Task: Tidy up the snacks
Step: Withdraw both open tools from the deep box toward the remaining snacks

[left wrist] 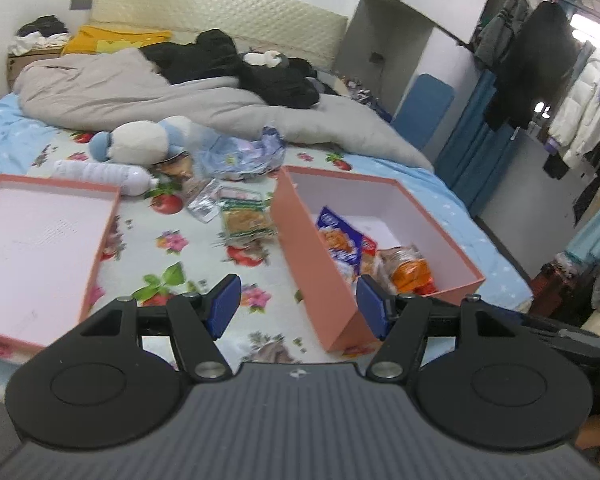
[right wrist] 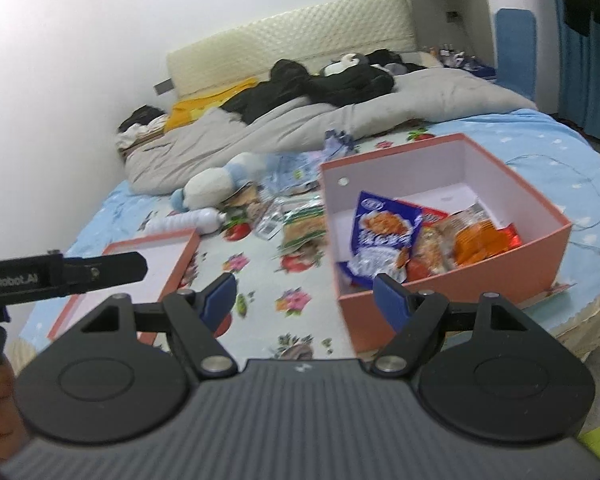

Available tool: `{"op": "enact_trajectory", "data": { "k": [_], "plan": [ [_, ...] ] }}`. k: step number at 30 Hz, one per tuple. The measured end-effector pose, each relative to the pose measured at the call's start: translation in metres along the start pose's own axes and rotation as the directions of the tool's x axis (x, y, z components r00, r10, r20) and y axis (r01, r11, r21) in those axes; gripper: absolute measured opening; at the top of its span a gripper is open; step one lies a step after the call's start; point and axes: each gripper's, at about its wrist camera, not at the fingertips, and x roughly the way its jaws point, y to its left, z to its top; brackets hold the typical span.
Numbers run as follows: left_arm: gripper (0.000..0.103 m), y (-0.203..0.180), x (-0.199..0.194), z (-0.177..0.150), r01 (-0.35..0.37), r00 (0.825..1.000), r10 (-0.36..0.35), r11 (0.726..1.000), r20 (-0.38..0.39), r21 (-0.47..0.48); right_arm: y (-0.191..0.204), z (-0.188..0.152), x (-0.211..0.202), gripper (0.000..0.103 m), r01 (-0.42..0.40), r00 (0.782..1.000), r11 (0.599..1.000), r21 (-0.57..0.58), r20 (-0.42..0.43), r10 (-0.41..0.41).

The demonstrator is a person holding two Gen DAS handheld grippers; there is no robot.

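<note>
A salmon-pink box (left wrist: 320, 276) (right wrist: 540, 256) stands open on the flowered bedsheet and holds several snack packets, among them a blue-and-white one (right wrist: 384, 232) (left wrist: 340, 240) and an orange one (right wrist: 480, 240) (left wrist: 412, 272). Beside the box on the sheet lie a green-edged cracker pack (left wrist: 246, 218) (right wrist: 304, 224) and a clear packet (left wrist: 204, 200). My left gripper (left wrist: 298, 306) hangs open near the bed's front edge, nothing between its blue pads. My right gripper (right wrist: 306, 304) is open and empty too, in front of the box's near corner.
The box lid (left wrist: 40, 248) (right wrist: 172, 264) lies upturned at the left. A plush toy (left wrist: 140, 140), a plastic bottle (left wrist: 108, 174) and a crumpled bag (left wrist: 244, 152) sit behind the snacks. A grey duvet (left wrist: 160, 92) and dark clothes cover the far bed. Clothes hang at the right.
</note>
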Motion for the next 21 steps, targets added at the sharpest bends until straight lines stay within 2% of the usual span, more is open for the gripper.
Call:
{"op": "enact_trajectory", "data": {
  "k": [8,21],
  "plan": [
    [0.069,0.023,0.006,-0.012,-0.037,0.999,0.036,0.998,-0.030,-0.051,0.010,-0.011,0.015,0.077,-0.040,0.999,0.999,-0.018,-0.034,0.039],
    [0.069,0.047,0.053,0.020,-0.062,0.994,0.056,0.996,-0.091,-0.061,0.015,-0.004,0.064,0.077,-0.028,0.997,1.000,-0.012,-0.074,0.027]
  ]
}}
